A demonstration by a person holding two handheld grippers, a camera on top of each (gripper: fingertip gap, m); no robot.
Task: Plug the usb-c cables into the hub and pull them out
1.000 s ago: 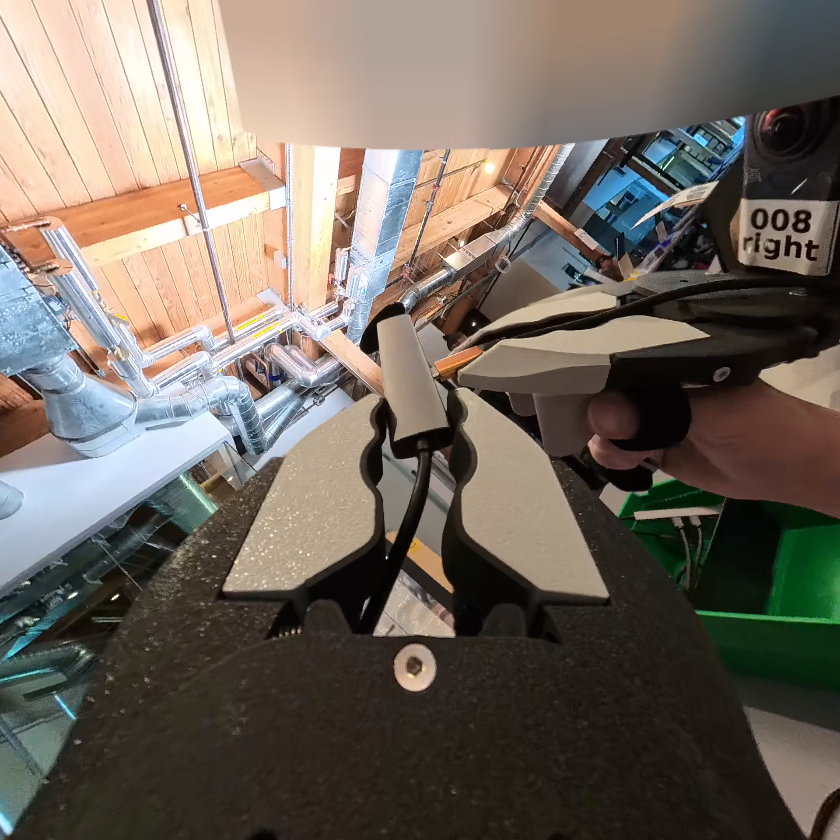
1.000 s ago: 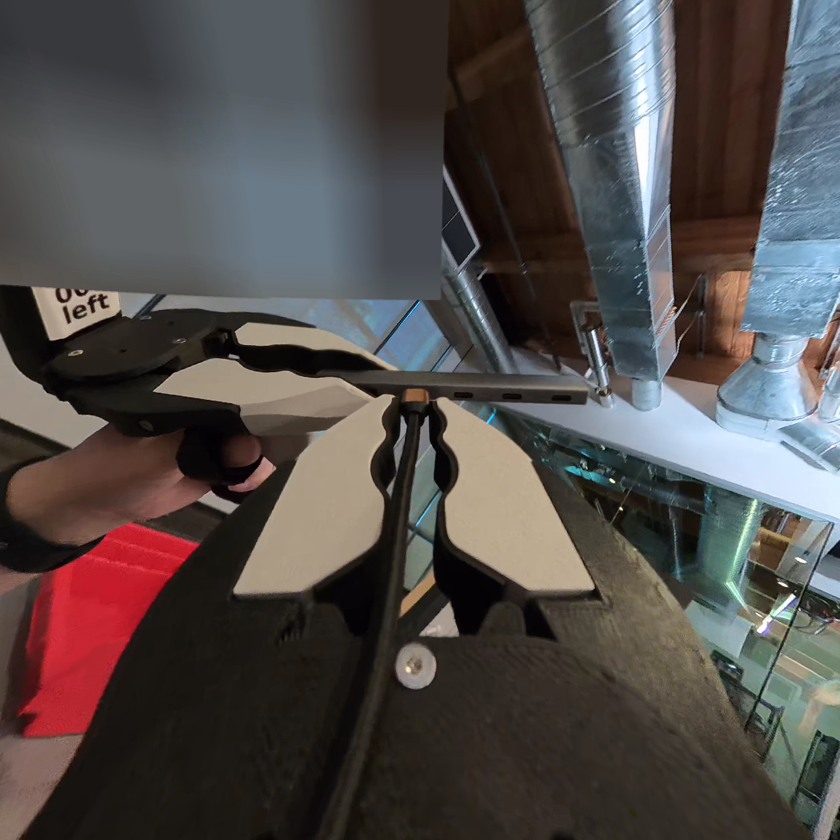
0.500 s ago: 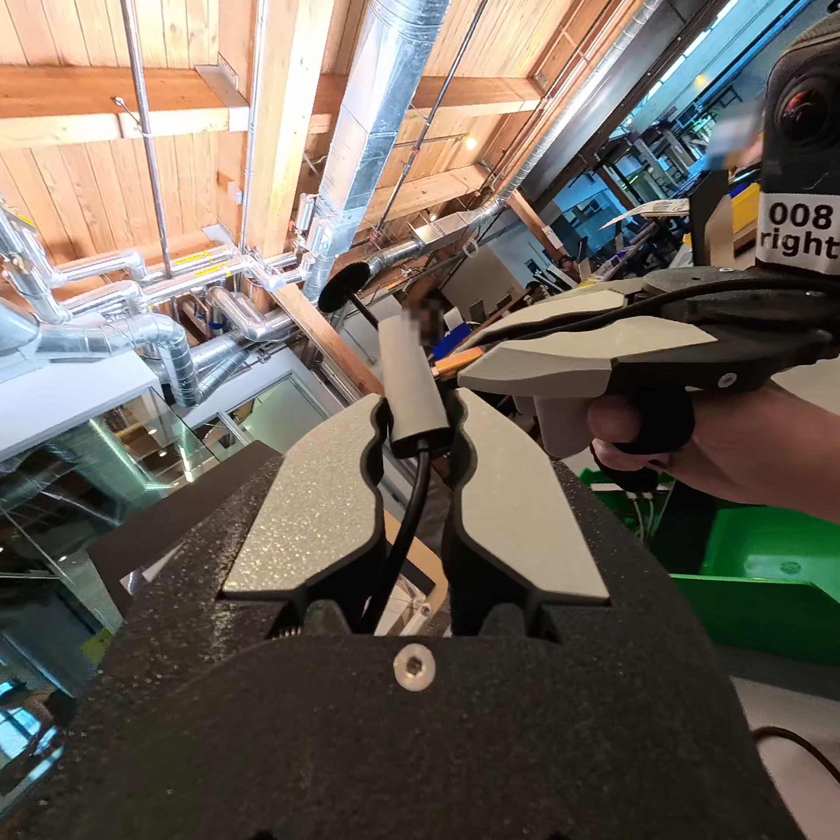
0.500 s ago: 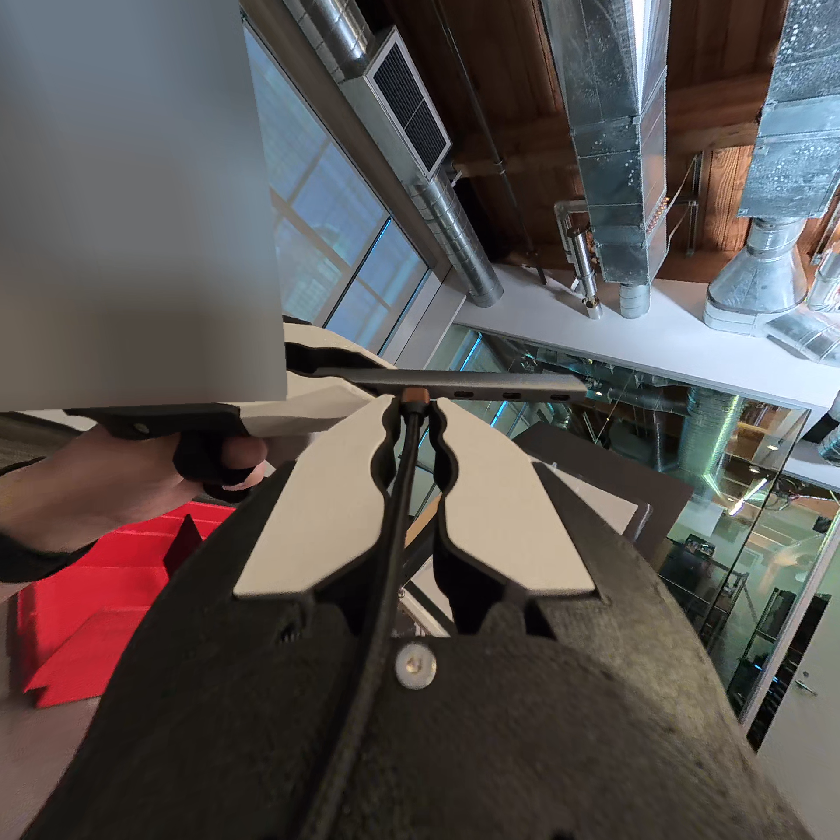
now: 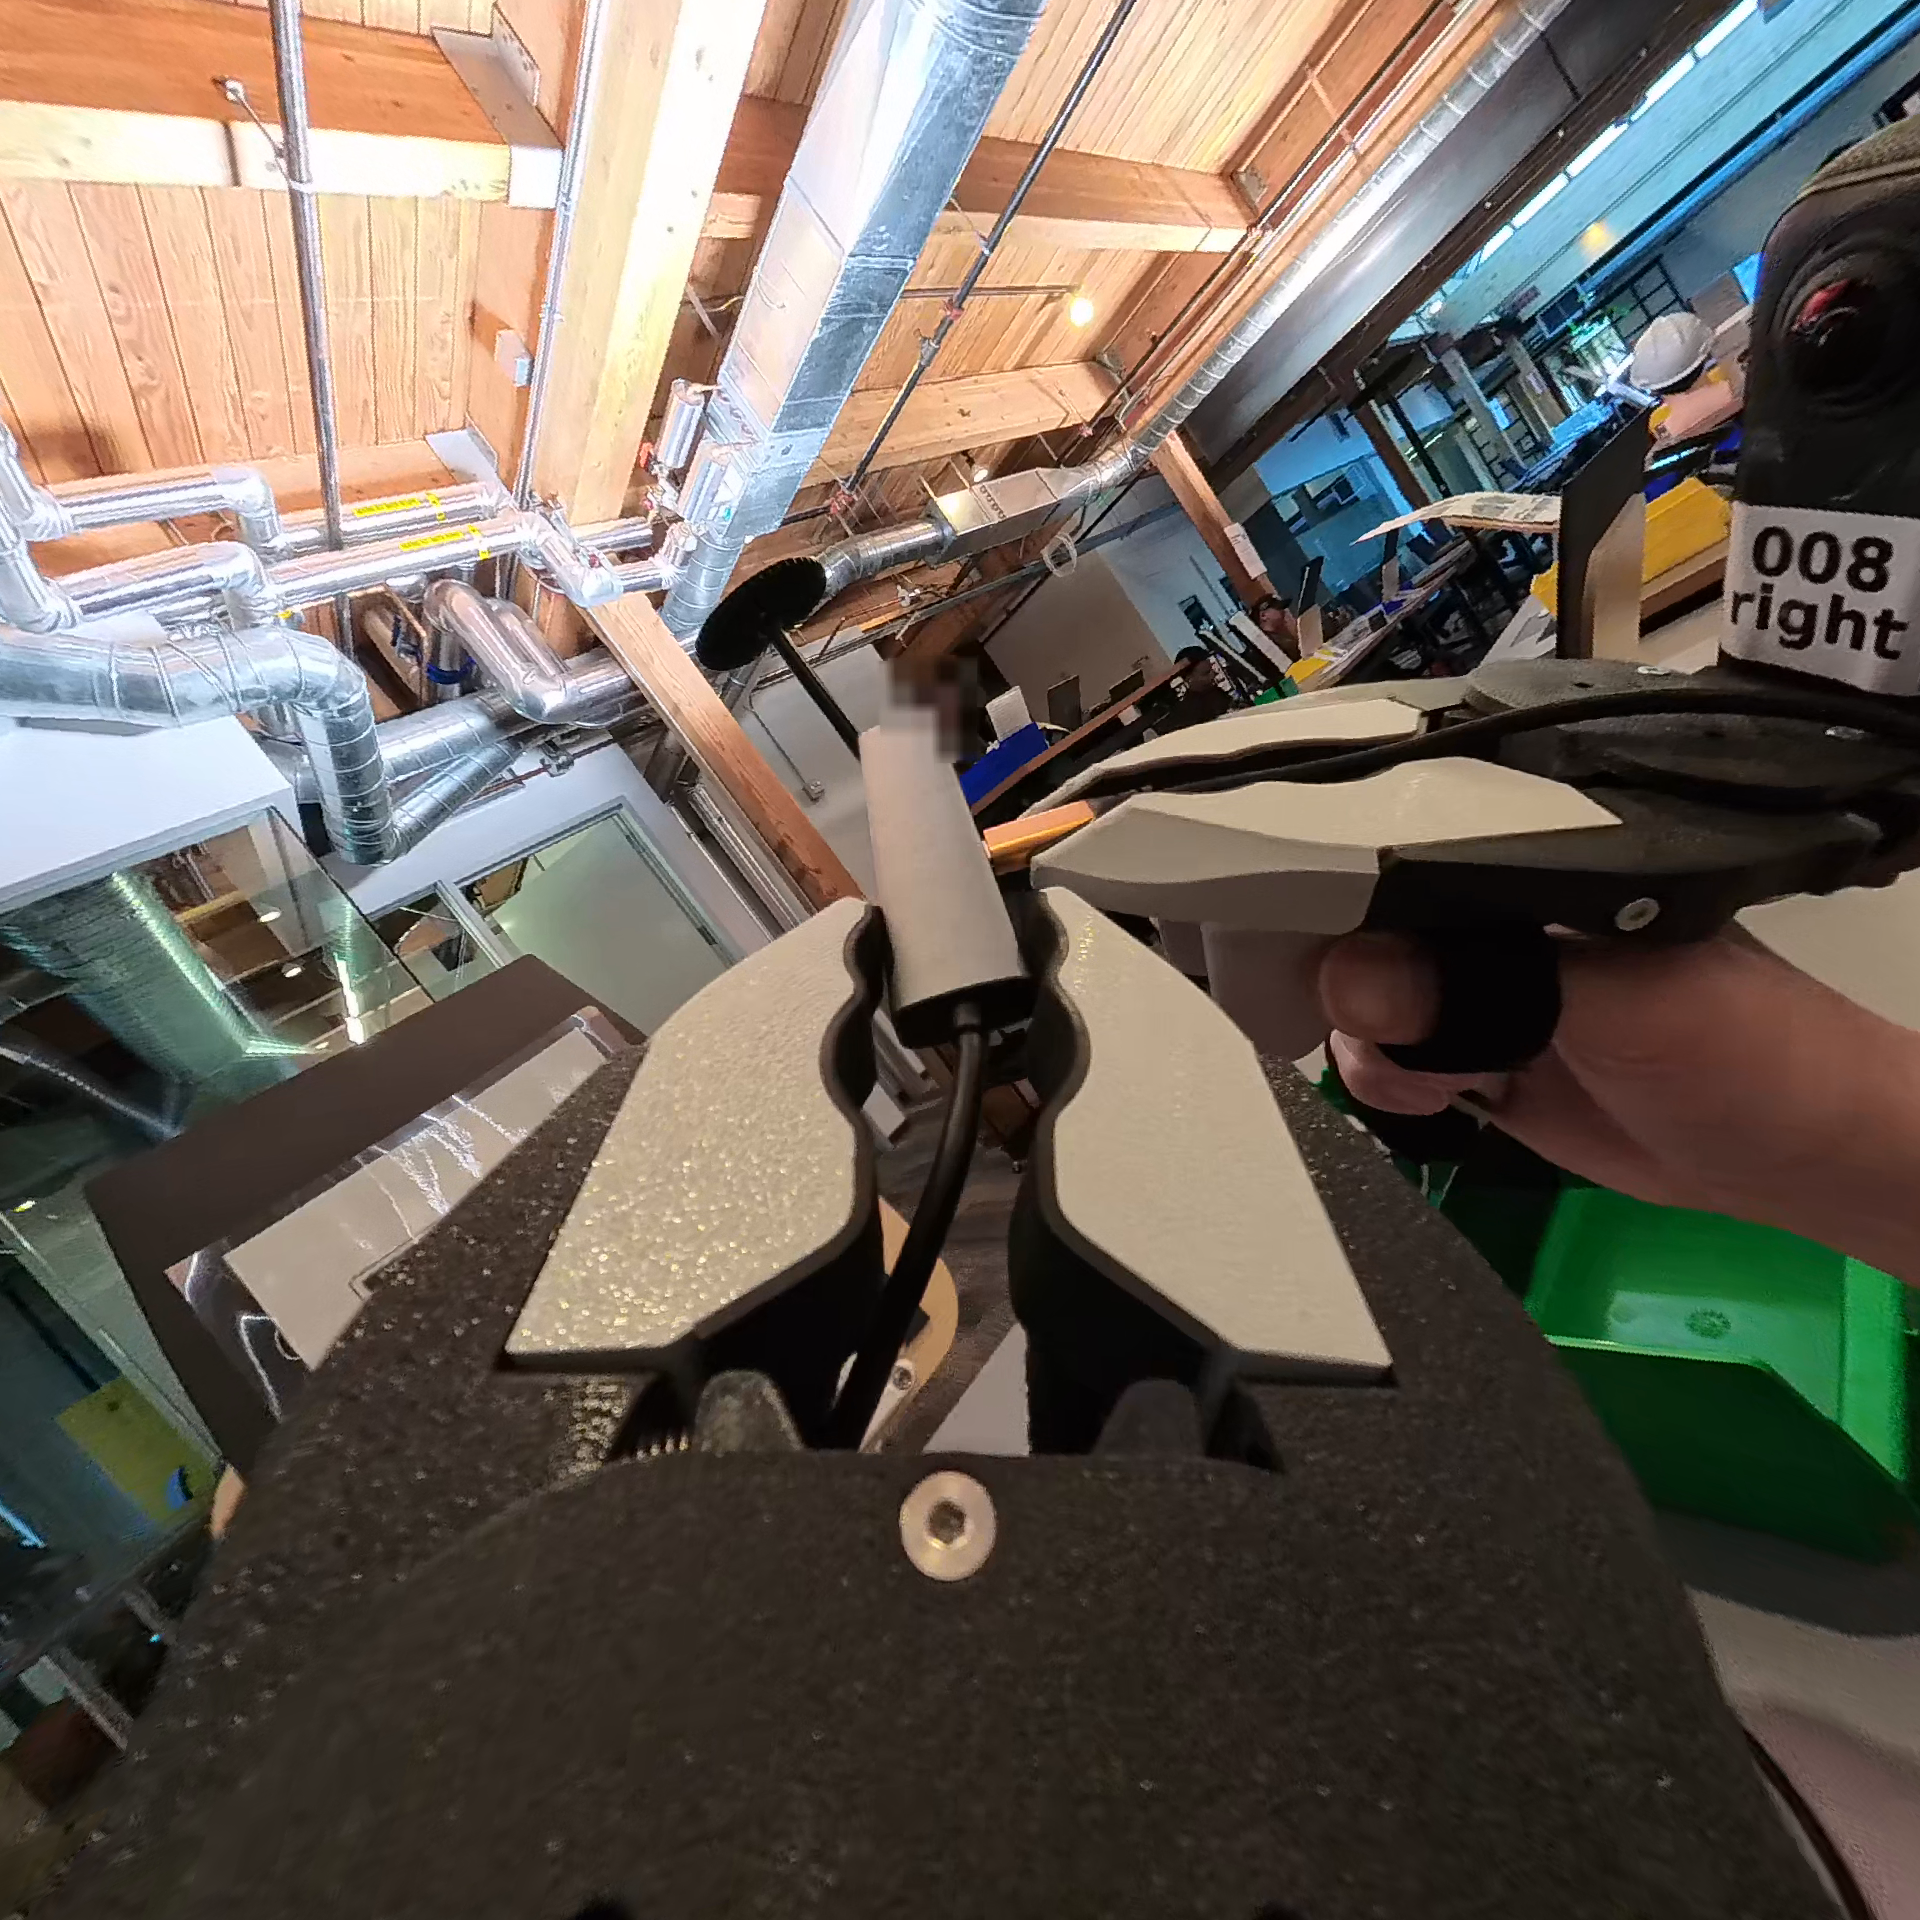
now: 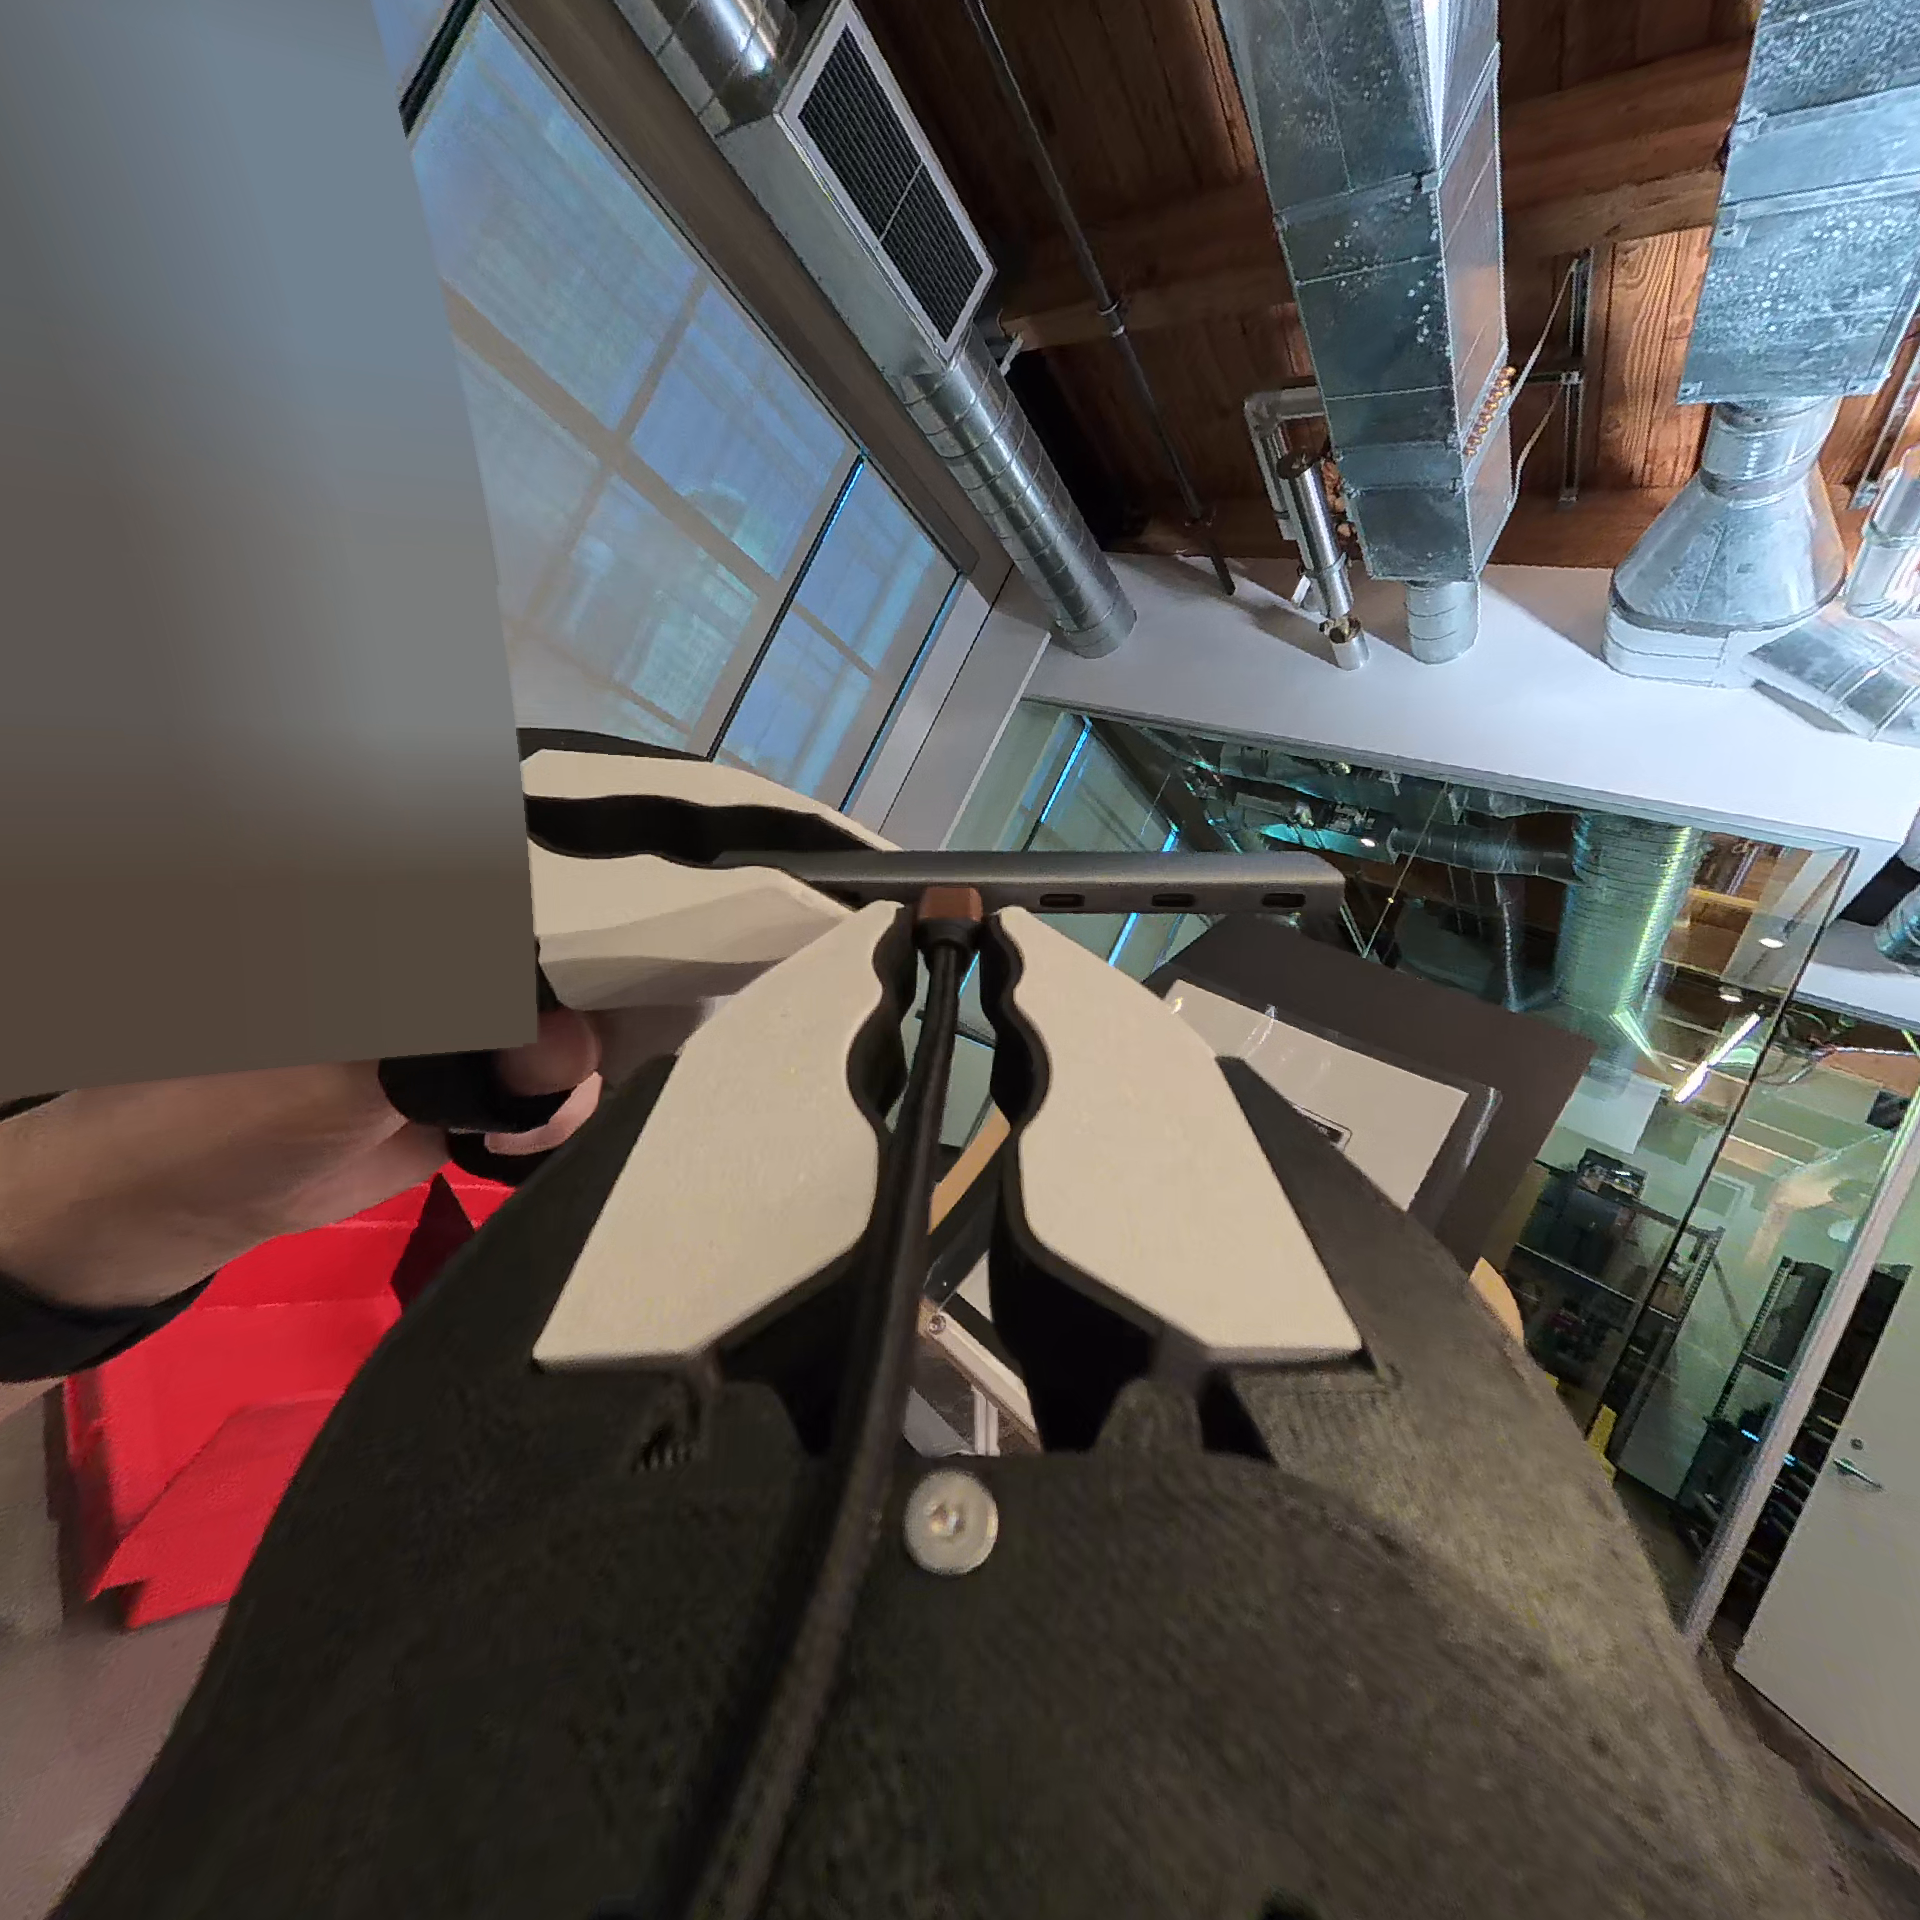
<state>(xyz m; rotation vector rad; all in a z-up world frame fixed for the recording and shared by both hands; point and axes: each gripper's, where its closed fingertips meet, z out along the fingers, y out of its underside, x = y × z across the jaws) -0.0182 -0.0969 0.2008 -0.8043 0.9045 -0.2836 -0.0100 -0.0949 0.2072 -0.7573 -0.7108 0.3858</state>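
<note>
Left wrist view: my left gripper [image 5: 961, 961], its fingers faced in pale gritty plates over rough black foam-like bodies with wavy inner edges, pinches the near end of the hub [image 5: 935, 873], a slim matte-grey slab with rounded corners; the hub's own smooth black lead [image 5: 925, 1195] drops back between the fingers toward 6 o'clock; my right gripper [image 5: 1049, 842] comes in from 3 o'clock, clamped on a copper-coloured plug [image 5: 1023, 836] that meets the hub's right side. Right wrist view: my right gripper [image 6: 951, 914] is pressed together on that plug [image 6: 948, 904], a short copper sleeve seated in the hub's [image 6: 1091, 878] edge; three oval ports sit free toward 3 o'clock; a braided black usb-c cable [image 6: 904, 1195] runs back toward 6 o'clock; a red bin [image 6: 239, 1413] lies at 8 o'clock. Against the frames a second back, both grips are unchanged and the plug stays in the same port; only the background has swung, with less wooden ceiling and more of the glass-walled room and a green bin [image 5: 1714, 1351] at 4 o'clock.
</note>
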